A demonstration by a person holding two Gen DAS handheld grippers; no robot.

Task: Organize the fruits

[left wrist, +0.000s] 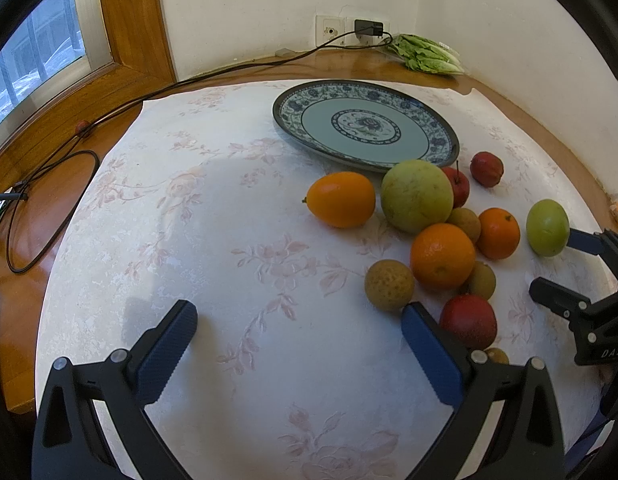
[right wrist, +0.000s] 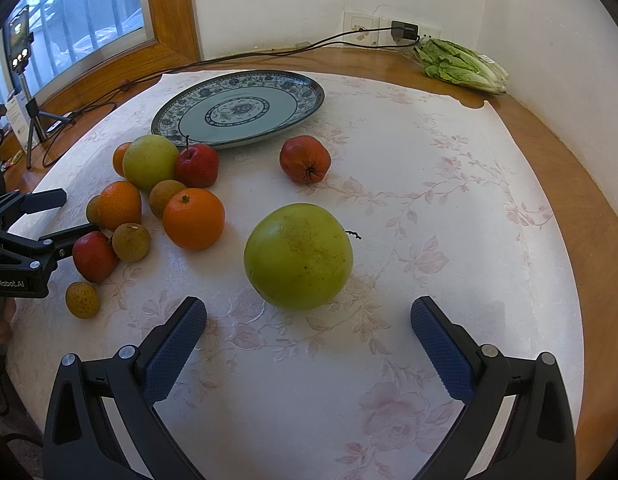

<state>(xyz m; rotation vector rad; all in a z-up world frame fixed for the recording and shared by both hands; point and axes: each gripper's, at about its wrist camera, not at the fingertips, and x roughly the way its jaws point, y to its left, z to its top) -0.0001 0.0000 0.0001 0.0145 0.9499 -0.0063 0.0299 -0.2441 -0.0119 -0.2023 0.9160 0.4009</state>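
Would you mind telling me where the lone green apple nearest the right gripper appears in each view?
Left wrist: green apple at far right, touching the right gripper.
Right wrist: the apple sits centre, just ahead of that gripper.
Shared landmark: the plate.

Both grippers (left wrist: 299, 344) (right wrist: 309, 344) are black frames with blue textured pads (right wrist: 175, 350), silver screws; white lettering at nine o'clock, possibly "GenRobot.AI".
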